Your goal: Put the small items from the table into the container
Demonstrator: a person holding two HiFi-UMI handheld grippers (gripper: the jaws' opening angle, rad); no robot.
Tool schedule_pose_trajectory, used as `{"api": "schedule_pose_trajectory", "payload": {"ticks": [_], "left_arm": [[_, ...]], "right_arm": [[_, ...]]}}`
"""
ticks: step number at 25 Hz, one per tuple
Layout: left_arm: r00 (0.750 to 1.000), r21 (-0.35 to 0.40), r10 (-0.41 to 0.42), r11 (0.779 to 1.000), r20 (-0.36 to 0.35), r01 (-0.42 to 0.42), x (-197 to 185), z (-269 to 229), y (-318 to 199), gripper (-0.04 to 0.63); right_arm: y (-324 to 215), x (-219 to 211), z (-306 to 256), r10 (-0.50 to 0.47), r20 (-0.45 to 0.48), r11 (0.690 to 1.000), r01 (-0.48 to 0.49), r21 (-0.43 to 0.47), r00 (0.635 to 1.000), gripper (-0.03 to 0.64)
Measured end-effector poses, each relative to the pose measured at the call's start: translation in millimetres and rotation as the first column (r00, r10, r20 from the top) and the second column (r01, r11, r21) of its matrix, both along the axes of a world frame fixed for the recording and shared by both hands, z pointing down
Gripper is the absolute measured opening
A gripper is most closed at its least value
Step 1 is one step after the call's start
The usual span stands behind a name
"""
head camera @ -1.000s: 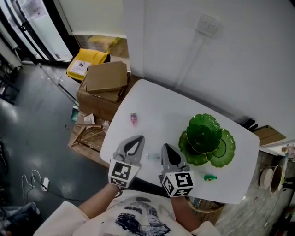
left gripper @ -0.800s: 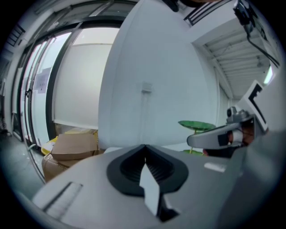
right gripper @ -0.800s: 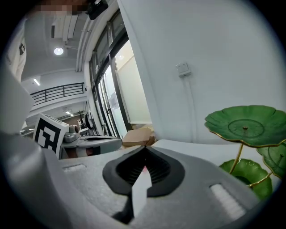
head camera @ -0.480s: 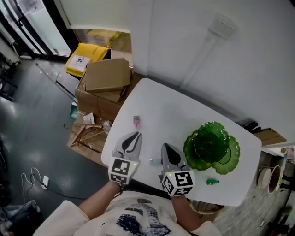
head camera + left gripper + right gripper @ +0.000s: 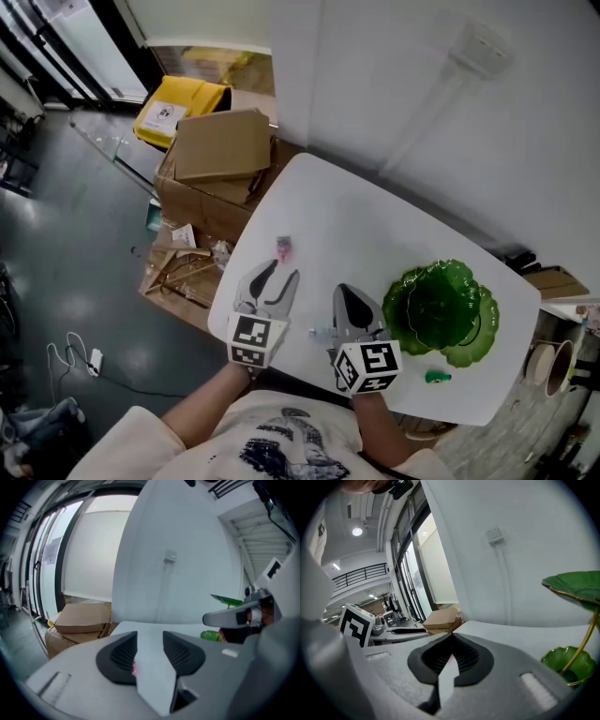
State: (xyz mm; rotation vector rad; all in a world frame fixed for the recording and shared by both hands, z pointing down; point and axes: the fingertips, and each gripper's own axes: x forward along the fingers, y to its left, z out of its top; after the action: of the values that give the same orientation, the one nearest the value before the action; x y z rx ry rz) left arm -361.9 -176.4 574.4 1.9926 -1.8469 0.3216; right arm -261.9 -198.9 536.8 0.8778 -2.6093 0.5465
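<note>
Both tongs low over the white tabletop (image 5: 356,216), everything still outside the green dish

The tiered green leaf dish (image 5: 441,309) stands at the right end of the tabletop, and all three small pieces lie on the bare top around it. A green piece (image 5: 436,377) sits just beside the dish on my side. A pale clear piece (image 5: 319,331) lies left of the dish, between my two tongs. A pink piece (image 5: 284,246) lies well to the left of the dish. My left tongs (image 5: 277,274) are opening with nothing pressed between the pads, and they point at the pink piece just ahead. My right tongs (image 5: 343,292), nearer the dish, are closed on nothing, with the dish's green tiers close at their right.
</note>
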Motion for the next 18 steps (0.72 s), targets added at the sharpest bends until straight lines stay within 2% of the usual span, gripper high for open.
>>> {"api": "schedule_pose_trajectory", "payload": {"ticks": [5, 18], "left_arm": [[0.999, -0.046, -0.048, 0.998, -0.022, 0.047, -11, 24, -9, 0.252], [0.992, -0.154, -0.111, 0.983, -0.061, 0.101, -22, 91, -33, 0.281]], "right_arm": [[-8, -7, 13, -0.013, -0.010, 1.000, 0.012, -0.020, 1.000, -0.002], [-36, -14, 60, -0.006, -0.035, 0.998, 0.003, -0.064, 0.999, -0.002]]}}
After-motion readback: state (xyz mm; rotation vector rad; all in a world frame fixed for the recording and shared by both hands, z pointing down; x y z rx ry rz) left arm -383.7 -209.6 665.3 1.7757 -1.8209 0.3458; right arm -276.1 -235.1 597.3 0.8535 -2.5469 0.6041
